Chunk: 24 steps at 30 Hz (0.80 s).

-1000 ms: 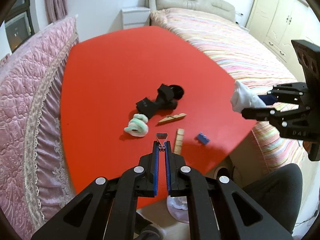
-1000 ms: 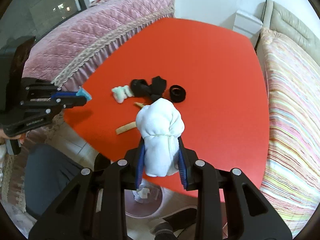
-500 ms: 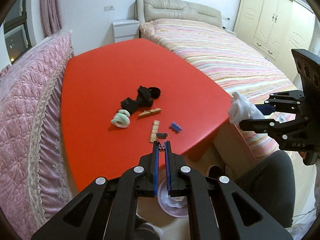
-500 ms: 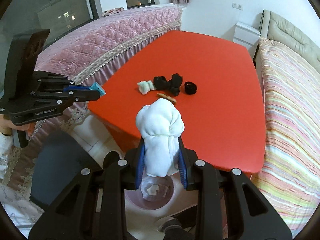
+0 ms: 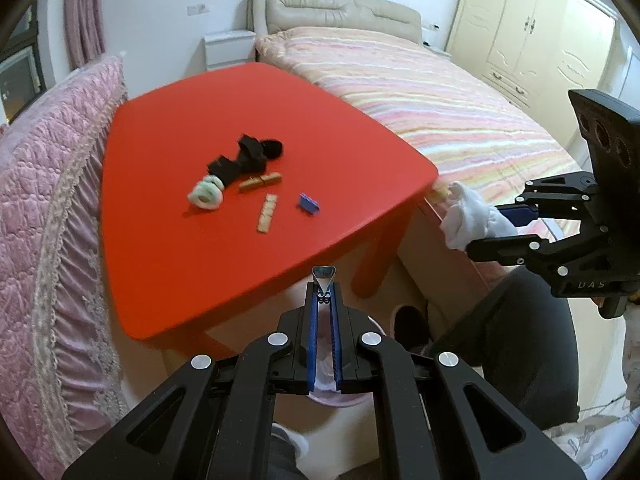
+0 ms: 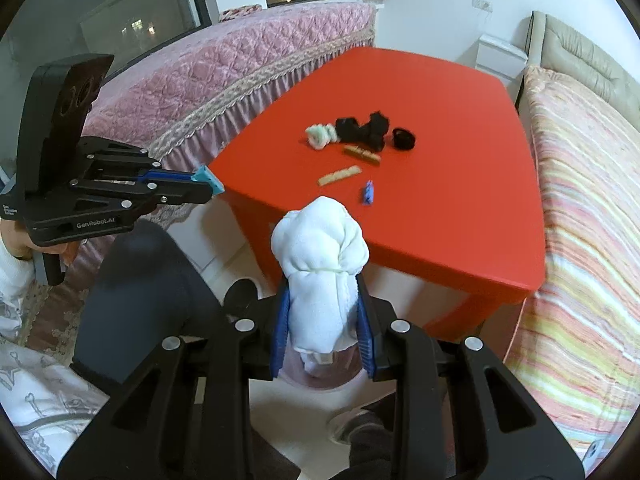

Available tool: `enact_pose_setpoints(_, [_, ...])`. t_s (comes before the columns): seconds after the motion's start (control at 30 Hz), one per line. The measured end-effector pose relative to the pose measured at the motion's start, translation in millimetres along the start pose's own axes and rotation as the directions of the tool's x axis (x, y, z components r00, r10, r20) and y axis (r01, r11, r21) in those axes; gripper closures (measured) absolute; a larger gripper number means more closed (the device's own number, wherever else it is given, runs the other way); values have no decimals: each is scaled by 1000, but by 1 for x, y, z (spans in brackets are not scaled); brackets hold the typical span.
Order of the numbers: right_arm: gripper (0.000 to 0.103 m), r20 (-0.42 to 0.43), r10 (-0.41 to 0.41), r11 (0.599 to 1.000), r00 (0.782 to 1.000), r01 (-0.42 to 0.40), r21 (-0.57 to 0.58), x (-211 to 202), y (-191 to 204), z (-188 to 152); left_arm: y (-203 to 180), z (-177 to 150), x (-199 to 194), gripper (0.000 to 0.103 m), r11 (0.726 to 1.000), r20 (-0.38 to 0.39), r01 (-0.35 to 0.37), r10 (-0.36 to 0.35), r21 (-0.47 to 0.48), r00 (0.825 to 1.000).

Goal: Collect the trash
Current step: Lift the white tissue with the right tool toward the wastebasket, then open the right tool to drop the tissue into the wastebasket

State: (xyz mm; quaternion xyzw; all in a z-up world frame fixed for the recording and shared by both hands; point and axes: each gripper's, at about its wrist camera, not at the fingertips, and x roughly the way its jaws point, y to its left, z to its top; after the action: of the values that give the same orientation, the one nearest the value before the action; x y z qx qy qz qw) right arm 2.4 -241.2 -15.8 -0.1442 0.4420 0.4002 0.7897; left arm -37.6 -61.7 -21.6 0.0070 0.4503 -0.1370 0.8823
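My right gripper (image 6: pixel 322 288) is shut on a white cloth wad (image 6: pixel 320 264) and holds it off the red table's near edge, above a pink bin (image 6: pixel 320 378) on the floor. It also shows in the left wrist view (image 5: pixel 486 224) with the wad (image 5: pixel 466 216). My left gripper (image 5: pixel 323 294) is shut on a small metal clip (image 5: pixel 323 274), held above the same bin (image 5: pixel 332 394). It also shows in the right wrist view (image 6: pixel 208 184). On the red table (image 5: pixel 180 240) lie black cloth pieces (image 5: pixel 244 156), a pale green roll (image 5: pixel 206 196), two wooden clothespins (image 5: pixel 266 212) and a small blue piece (image 5: pixel 309 203).
A pink quilted bed (image 5: pixel 44 208) flanks the table on the left and a striped bed (image 5: pixel 440 100) on the right. A person's dark-trousered legs (image 6: pixel 144 296) are by the bin. A white nightstand (image 5: pixel 228 50) and wardrobe (image 5: pixel 532 36) stand at the back.
Both grippers have pulled back from the table and now hang off its near edge over the bin. The grips have not changed.
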Motion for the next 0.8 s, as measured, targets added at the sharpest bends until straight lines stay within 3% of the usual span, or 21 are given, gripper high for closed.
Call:
enact_pose_setpoints(0.5, [70, -34, 53, 998, 998, -52, 24, 14, 2, -12, -15, -6, 11, 95, 999, -35, 42, -41, 24, 999])
enact_pose_setpoints(0.57, [55, -32, 61, 998, 998, -60, 30, 14, 0, -12, -16, -4, 13, 88, 999, -37, 40, -39, 24, 999])
enact_pose_setpoints(0.6, [38, -29, 63, 998, 998, -62, 31, 14, -1, -12, -16, -4, 14, 70, 999, -39, 41, -40, 22, 998])
enact_pose_setpoints(0.63, [24, -28, 66, 997, 997, -65, 36, 14, -1, -12, -15, -3, 14, 38, 999, -36, 41, -40, 18, 999])
enact_pose_setpoints(0.7, [18, -28, 56, 997, 998, -55, 48, 15, -3, -13, -12, -3, 12, 12, 999, -5, 35, -35, -2, 999])
enact_pose_setpoints(0.8, [10, -32, 43, 997, 999, -41, 68, 15, -8, -14, -7, -2, 11, 10, 1000, -1, 6, -6, -20, 1000])
